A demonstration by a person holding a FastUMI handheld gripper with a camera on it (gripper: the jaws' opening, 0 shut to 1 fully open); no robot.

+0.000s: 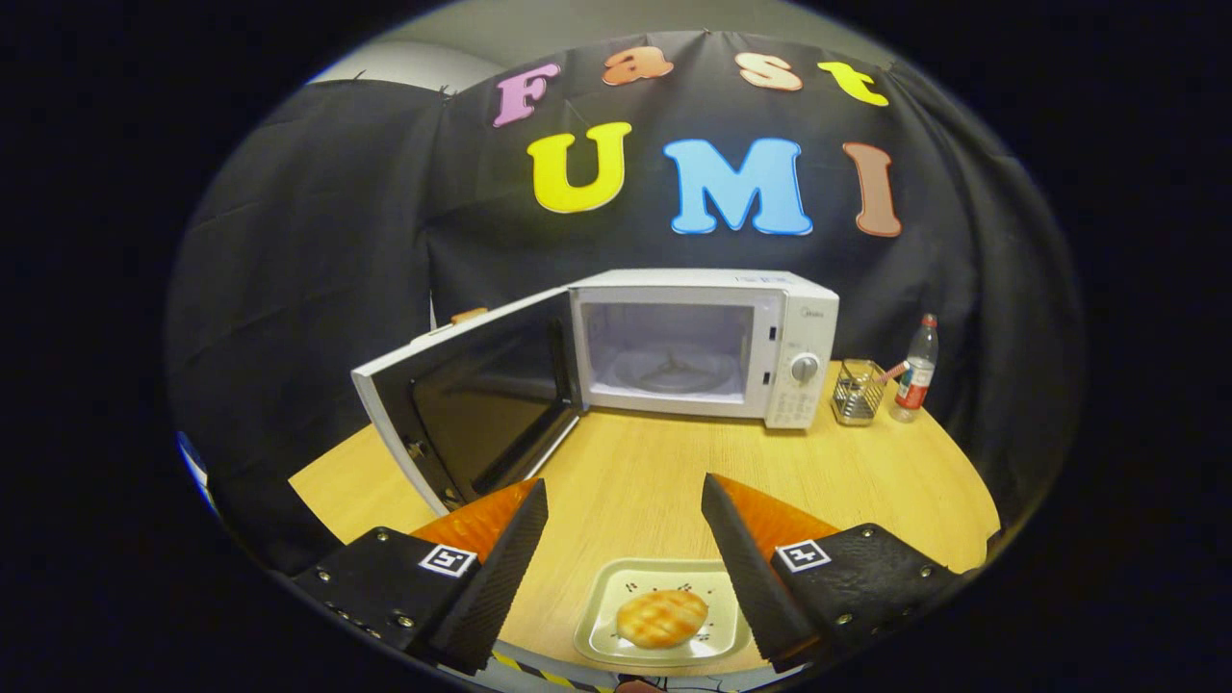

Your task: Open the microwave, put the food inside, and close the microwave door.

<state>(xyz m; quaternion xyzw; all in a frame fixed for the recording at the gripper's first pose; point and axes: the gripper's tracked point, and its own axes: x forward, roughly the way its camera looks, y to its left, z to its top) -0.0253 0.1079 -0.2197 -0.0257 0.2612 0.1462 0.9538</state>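
The gripper (pixel 624 496) is hovering over the near part of a wooden table (pixel 866 481), its two fingers standing wide apart and gripping nothing. Between the fingers, at the near edge of the table, a pale square plate (pixel 602 602) is lying flat, and a round golden bun (pixel 661 618) with a criss-cross top is sitting in the middle of it. The right finger is reaching over the plate's right side in this view; whether it is touching the plate cannot be told.

Beyond the fingers, at the far side of the table, a white microwave (pixel 707 346) is standing with its front facing the gripper. Its door (pixel 472 404) is hanging wide open, swung out to the left and toward the near side, so its dark inner window is showing. The door's near corner is coming close to the tip of the left finger. The cavity is lit and pale inside, with a glass turntable (pixel 671 373) lying on its floor. A round dial (pixel 805 367) is sitting on the control panel at the microwave's right.

Just right of the microwave, a small wire basket (pixel 857 393) is standing on the table, and beside it, farther right, a clear plastic bottle (pixel 916 371) with a red label is standing upright.
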